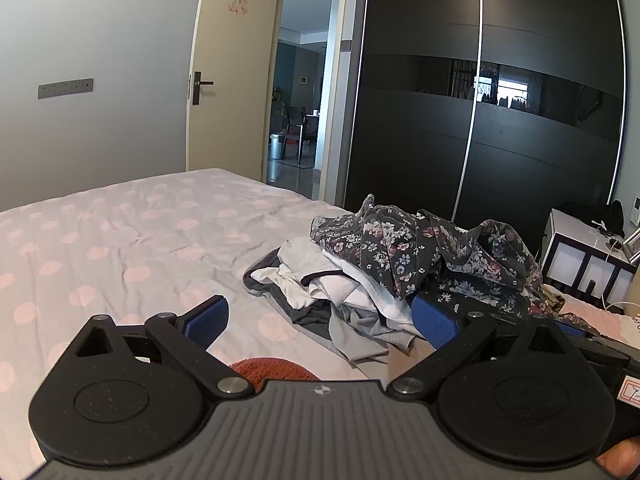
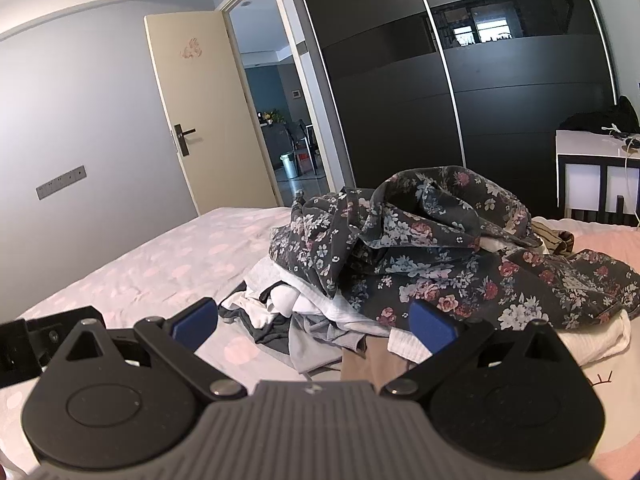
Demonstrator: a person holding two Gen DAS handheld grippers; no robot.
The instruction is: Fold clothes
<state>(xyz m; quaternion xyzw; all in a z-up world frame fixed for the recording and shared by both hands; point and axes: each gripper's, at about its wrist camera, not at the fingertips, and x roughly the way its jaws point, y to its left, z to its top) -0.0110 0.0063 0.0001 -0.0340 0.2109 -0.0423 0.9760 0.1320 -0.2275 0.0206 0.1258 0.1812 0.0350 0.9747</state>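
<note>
Clothes [image 2: 400, 256] lie in an unsorted heap on the bed [image 1: 120, 232], none of them folded yet, so the job looks to be at its very start: choosing and lifting out a first garment.

The left gripper [image 1: 320, 320] hangs with its blue pads spread wide and nothing between them. Just beyond it, toward one o'clock, are the pale and grey pieces at the low edge of the heap; its right pad sits close against that edge, though I cannot tell if it touches. A rust-coloured cloth [image 1: 272, 368] shows directly under its body.

The right gripper [image 2: 314, 320] is likewise spread wide and holding nothing, pointed at the heap's near side at twelve o'clock.

Outward from both, the floral garment [image 2: 440, 248] crowns the heap at about one o'clock in the right view, draped over white garments [image 2: 320, 304] and a grey garment [image 1: 312, 316]. Bare polka-dot sheet lies from nine to eleven o'clock in the left view.

The next move probably calls for pinching one edge of the top floral piece, lifting it free without dragging the layers below, and carrying it to the bare sheet to spread flat.

No basket, drawer or box for clothes shows. A dark wardrobe [image 1: 500, 100] stands shut at twelve o'clock, its contents hidden. A white bedside cabinet [image 2: 592, 176] stands at two o'clock with small items on top.
</note>
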